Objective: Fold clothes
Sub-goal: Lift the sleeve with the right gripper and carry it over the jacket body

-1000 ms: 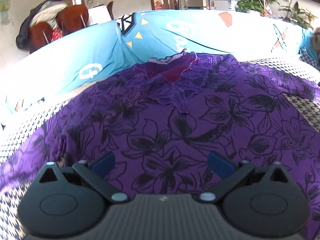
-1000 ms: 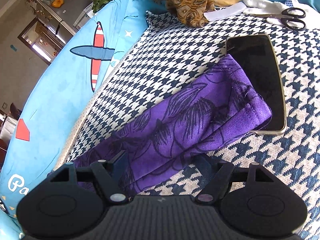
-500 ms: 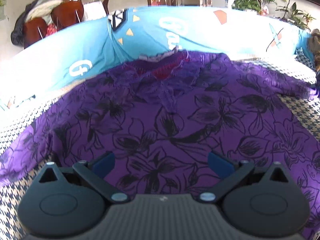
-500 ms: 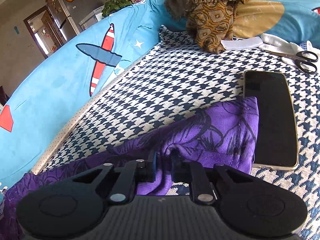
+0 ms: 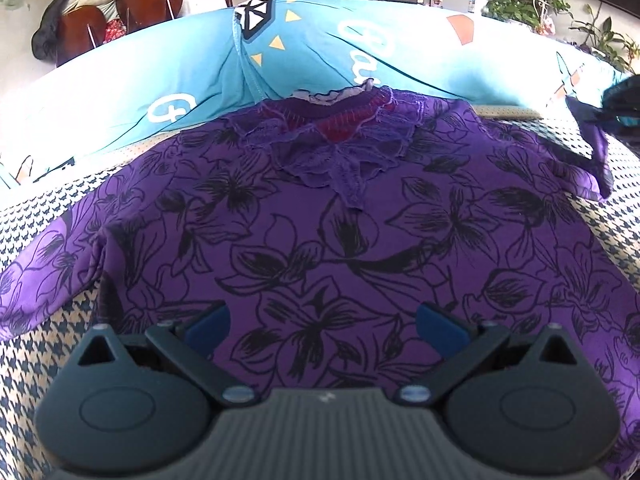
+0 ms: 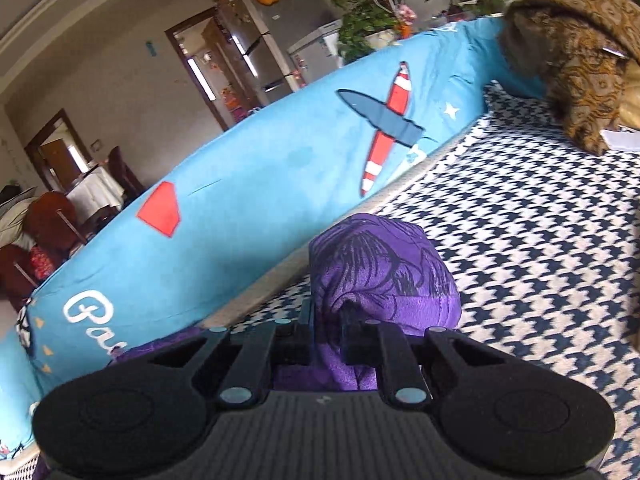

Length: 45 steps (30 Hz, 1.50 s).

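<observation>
A purple blouse with black flower print (image 5: 340, 248) lies spread on a houndstooth cover (image 5: 36, 216), its lace collar toward the blue cushions. My left gripper (image 5: 322, 326) hovers open over the blouse's lower body, blue pads apart, nothing between them. Its right sleeve (image 5: 596, 148) is lifted at the far right of the left wrist view, held by the other gripper. In the right wrist view my right gripper (image 6: 328, 324) is shut on that sleeve end (image 6: 384, 276), which bunches up above the fingers.
Blue printed back cushions (image 6: 240, 216) run along the far edge of the houndstooth seat (image 6: 540, 248). A brown patterned cloth pile (image 6: 580, 68) sits at the right end. Chairs (image 5: 120, 12), a fridge and potted plants stand beyond the cushions.
My right gripper closed on the sleeve end and lifted it off the seat, away from the phone, which is now out of view. My left gripper stayed open, drawing back slightly over the blouse.
</observation>
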Available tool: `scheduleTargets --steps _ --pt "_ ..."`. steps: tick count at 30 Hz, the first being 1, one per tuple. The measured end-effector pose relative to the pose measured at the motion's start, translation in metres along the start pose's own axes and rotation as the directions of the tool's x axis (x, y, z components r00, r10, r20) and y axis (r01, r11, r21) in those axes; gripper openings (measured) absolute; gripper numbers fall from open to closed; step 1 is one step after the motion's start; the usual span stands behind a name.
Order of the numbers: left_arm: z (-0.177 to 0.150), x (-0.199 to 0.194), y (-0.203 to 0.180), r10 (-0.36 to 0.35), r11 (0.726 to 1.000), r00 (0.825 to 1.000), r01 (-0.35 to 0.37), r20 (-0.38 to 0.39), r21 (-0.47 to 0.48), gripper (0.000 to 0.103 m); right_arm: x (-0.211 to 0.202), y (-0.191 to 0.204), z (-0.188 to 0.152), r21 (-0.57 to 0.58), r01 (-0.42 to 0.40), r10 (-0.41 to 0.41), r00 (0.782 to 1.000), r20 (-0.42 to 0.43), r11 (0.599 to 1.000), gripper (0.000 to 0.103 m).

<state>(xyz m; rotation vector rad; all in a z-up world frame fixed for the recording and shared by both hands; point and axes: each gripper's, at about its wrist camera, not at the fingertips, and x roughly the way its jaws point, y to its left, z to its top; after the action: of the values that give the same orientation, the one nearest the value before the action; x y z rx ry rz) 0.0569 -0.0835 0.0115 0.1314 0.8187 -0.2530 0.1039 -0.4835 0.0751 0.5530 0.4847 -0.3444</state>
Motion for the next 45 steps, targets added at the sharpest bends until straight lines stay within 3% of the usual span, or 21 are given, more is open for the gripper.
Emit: scheduleTargets --steps 6,11,16,20,23,27,35,38,42,45 --pt "0.001 -0.001 0.012 0.009 0.999 1.0 -0.008 0.004 -0.039 0.103 0.007 0.064 -0.022 -0.132 -0.155 0.154 0.988 -0.015 0.979 0.014" --pt "0.0 0.001 0.024 0.03 0.996 1.0 -0.03 -0.002 -0.081 0.103 0.006 0.122 -0.05 -0.293 -0.29 0.293 0.955 -0.034 0.911 0.014" --pt "0.001 0.003 0.036 0.049 0.991 0.999 -0.049 -0.004 -0.126 0.103 0.003 0.172 -0.088 -0.459 -0.411 0.409 0.906 -0.109 0.788 0.014" --pt "0.002 0.005 0.043 0.068 0.987 0.998 -0.067 -0.003 -0.144 0.103 0.007 0.201 -0.133 -0.621 -0.476 0.407 0.875 -0.262 0.623 0.018" --pt "0.002 0.006 0.045 0.068 0.987 0.998 -0.067 -0.004 -0.147 0.103 0.009 0.197 -0.134 -0.597 -0.494 0.386 0.869 -0.311 0.632 0.035" --pt "0.002 0.007 0.045 0.061 0.988 0.998 -0.061 -0.005 -0.144 0.103 0.011 0.192 -0.135 -0.563 -0.516 0.359 0.856 -0.373 0.645 0.049" --pt "0.004 0.007 0.043 0.063 0.987 0.998 -0.062 0.0 -0.145 0.103 0.015 0.181 -0.138 -0.49 -0.551 0.305 0.814 -0.495 0.675 0.054" --pt "0.004 0.007 0.044 0.061 0.987 0.998 -0.061 -0.005 -0.15 0.103 0.018 0.168 -0.125 -0.417 -0.507 0.315 0.837 -0.448 0.754 0.057" --pt "0.003 0.009 0.044 0.057 0.987 0.998 -0.059 -0.016 -0.151 0.103 0.039 0.146 -0.109 -0.182 -0.491 0.383 0.821 -0.423 0.852 0.059" --pt "0.002 0.01 0.044 0.06 0.987 0.998 -0.062 -0.021 -0.149 0.103 0.055 0.137 -0.104 -0.061 -0.47 0.409 0.819 -0.403 0.88 0.059"
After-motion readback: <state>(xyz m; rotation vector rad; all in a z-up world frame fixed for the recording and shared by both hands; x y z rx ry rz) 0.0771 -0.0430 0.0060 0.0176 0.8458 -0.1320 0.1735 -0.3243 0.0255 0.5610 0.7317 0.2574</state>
